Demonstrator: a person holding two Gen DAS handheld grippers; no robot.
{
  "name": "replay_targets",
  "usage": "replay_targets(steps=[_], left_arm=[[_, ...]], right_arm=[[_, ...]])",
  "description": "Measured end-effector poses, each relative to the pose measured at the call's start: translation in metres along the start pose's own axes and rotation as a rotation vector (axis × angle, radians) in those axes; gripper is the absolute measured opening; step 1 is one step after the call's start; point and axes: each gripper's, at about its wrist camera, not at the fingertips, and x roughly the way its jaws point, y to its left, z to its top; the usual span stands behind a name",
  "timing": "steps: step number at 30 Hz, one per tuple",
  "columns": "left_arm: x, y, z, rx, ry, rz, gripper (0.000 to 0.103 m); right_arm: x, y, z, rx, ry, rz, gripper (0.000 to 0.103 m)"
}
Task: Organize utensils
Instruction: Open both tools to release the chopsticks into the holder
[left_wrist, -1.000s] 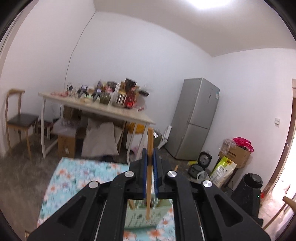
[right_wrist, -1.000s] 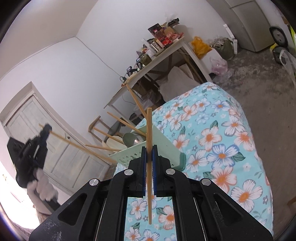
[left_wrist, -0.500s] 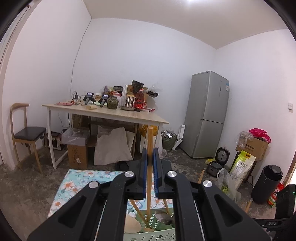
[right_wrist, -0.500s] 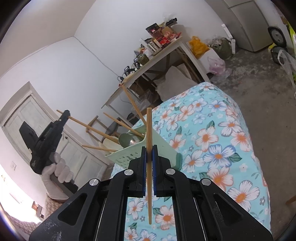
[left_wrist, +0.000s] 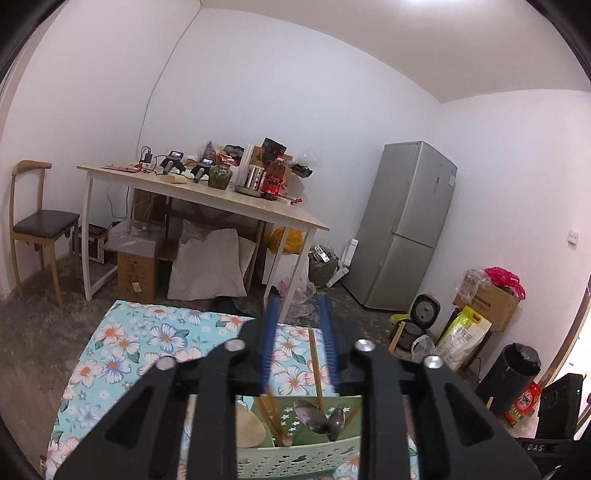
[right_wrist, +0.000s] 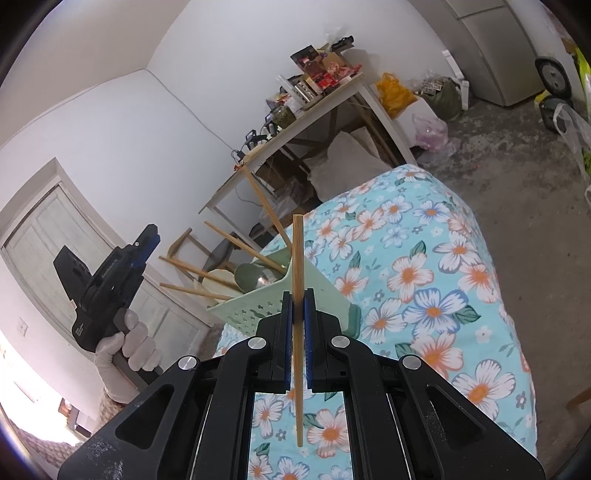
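The left claw (left_wrist: 295, 325) has just been opening, a chopstick (left_wrist: 316, 363) loose between its pads above the green basket (left_wrist: 295, 452) on the flowered desk (left_wrist: 147, 343). Four chopsticks already lean out the basket's left rim. The right claw (right_wrist: 297, 295) pinches another chopstick (right_wrist: 297, 258) upright just before the basket; bare cloth lies to the right.

surface: floral cloth (right_wrist: 436, 280) | on it: green basket (right_wrist: 255, 308) (perforated)

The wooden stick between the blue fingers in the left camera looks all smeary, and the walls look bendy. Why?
Left wrist view: the thin wooden chopstick is motion-blurred between the just-opened left gripper; fisheye lens curves walls. Right wrist view: the clamped chopstick looks sharp.
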Motion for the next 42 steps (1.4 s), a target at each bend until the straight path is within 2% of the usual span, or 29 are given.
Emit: replay_targets(steps=[6,11,17,19,24,29,32,36,37,40,42], left_arm=[[-0.022,-0.001,0.004,0.008,-0.035,-0.004,0.043],[-0.048,0.003,-0.003,0.012,-0.039,-0.003,0.055],[-0.075,0.018,-0.025,0.012,0.003,0.025,0.064],[-0.083,0.024,-0.034,0.010,0.027,0.039,0.066],[-0.097,0.044,-0.059,-0.009,0.084,0.090,0.069],[-0.104,0.057,-0.074,-0.040,0.120,0.124,0.069],[-0.107,0.059,-0.079,-0.048,0.127,0.127,0.070],[-0.106,0.056,-0.080,-0.046,0.131,0.119,0.071],[-0.105,0.054,-0.081,-0.044,0.134,0.114,0.072],[-0.101,0.048,-0.083,-0.033,0.141,0.105,0.073],[-0.098,0.045,-0.083,-0.028,0.147,0.101,0.074]], right_arm=[[-0.003,0.013,0.008,-0.051,-0.021,0.008,0.004],[-0.017,0.054,0.040,-0.195,-0.110,0.048,0.004],[-0.032,0.104,0.082,-0.367,-0.243,0.090,0.004],[-0.031,0.118,0.092,-0.429,-0.287,0.082,0.004],[-0.007,0.132,0.100,-0.546,-0.332,0.021,0.004],[0.033,0.128,0.090,-0.626,-0.309,-0.020,0.004],[0.057,0.127,0.072,-0.705,-0.288,-0.077,0.004],[0.080,0.114,0.048,-0.744,-0.201,-0.128,0.005],[0.080,0.112,0.046,-0.736,-0.191,-0.126,0.008],[0.066,0.103,0.044,-0.689,-0.193,-0.116,0.028],[0.056,0.102,0.044,-0.663,-0.207,-0.108,0.030]])
